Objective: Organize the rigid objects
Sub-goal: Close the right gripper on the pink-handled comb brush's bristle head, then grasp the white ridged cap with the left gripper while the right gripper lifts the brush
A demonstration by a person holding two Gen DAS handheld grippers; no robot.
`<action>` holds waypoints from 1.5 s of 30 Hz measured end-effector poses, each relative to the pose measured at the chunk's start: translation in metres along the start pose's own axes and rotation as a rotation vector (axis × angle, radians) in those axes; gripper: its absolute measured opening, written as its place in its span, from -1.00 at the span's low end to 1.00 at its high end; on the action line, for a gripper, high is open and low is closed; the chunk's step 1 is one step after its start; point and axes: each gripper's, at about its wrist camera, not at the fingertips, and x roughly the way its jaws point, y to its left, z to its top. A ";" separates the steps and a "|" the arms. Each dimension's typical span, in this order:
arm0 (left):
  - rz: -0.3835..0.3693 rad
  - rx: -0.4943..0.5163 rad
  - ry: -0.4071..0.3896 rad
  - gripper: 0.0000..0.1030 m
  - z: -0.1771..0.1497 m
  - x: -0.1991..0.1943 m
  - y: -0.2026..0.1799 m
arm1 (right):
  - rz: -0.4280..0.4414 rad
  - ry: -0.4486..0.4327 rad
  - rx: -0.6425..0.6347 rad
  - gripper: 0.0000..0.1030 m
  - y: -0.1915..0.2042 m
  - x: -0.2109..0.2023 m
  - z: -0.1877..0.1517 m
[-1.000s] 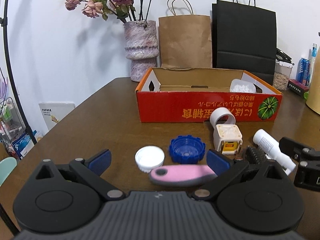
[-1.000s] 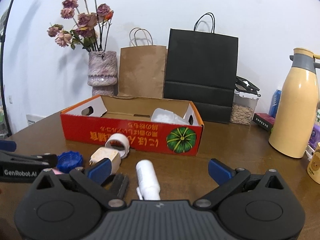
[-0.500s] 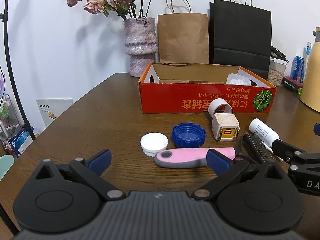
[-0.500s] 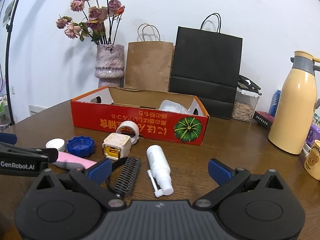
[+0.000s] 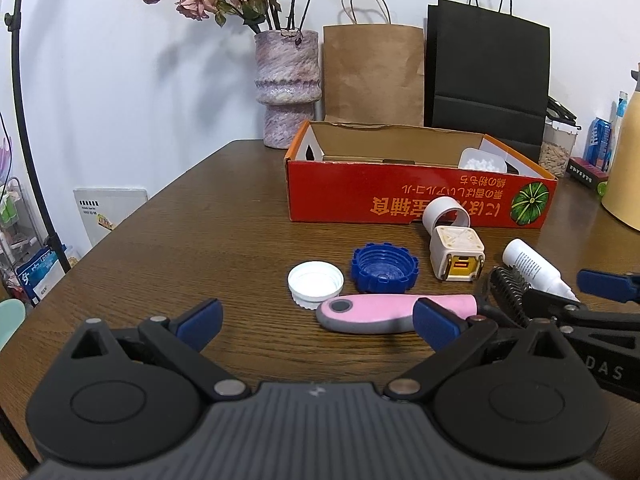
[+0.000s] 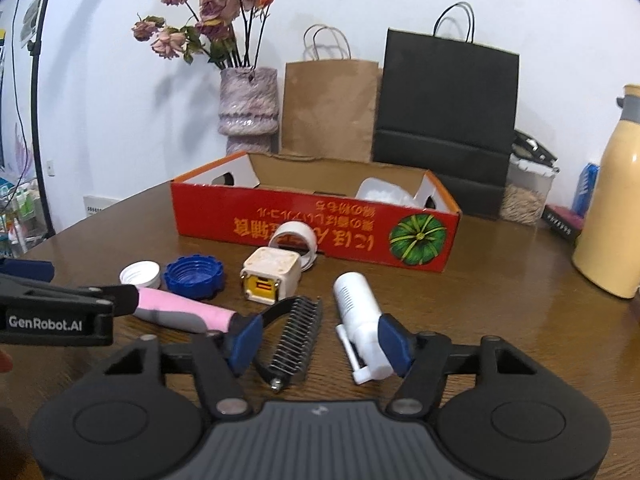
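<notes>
On the wooden table (image 5: 224,220) the biggest of the task's things is the red cardboard box (image 5: 416,200), open-topped and lying behind the clutter, with a white container (image 5: 482,162) already inside at its right end. In front of it lie the loose pieces. The pink-handled brush (image 6: 224,316) stretches sideways, its dark comb head (image 6: 298,336) near the white spray bottle (image 6: 358,312) lying on its side just to the right. Behind those sit a cream cube charger (image 6: 270,274), touching a white tape ring (image 6: 294,242) that leans by the box wall, then a blue cap (image 5: 384,268) and a smaller white cap (image 5: 316,282) side by side.

Both tools hold nothing. The left gripper (image 5: 316,320) is spread wide and low, its right finger in front of the pink handle. The right gripper (image 6: 320,342) is also open, narrower, its fingers flanking the comb head and the bottle's nozzle end.

This looks like the reach before a pick, with most sorting yet to do. Next, one gripper probably needs to centre on a single item, likely the brush or bottle, close firmly, and carry it over the box wall without nudging its neighbours.
</notes>
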 end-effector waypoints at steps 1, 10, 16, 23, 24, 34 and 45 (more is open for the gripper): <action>0.000 -0.001 0.000 1.00 0.000 0.000 0.000 | 0.005 0.006 0.002 0.16 0.000 0.001 0.000; -0.001 -0.001 0.000 1.00 0.000 0.000 0.000 | 0.014 0.100 0.035 -0.25 -0.001 0.027 0.005; -0.003 -0.003 0.000 1.00 0.000 0.000 0.000 | 0.014 0.146 0.036 -0.31 0.002 0.041 0.006; -0.001 -0.009 0.005 1.00 0.001 0.000 0.001 | 0.013 0.148 0.022 -0.38 0.005 0.047 0.009; -0.001 -0.011 0.006 1.00 0.001 0.000 0.001 | 0.020 0.146 0.021 -0.52 0.005 0.047 0.009; 0.000 -0.019 0.009 1.00 0.002 0.002 0.001 | 0.034 0.080 0.090 -0.59 -0.005 0.040 0.009; -0.003 -0.039 0.000 1.00 0.003 0.002 0.004 | 0.039 -0.007 0.171 -0.59 -0.022 0.027 0.012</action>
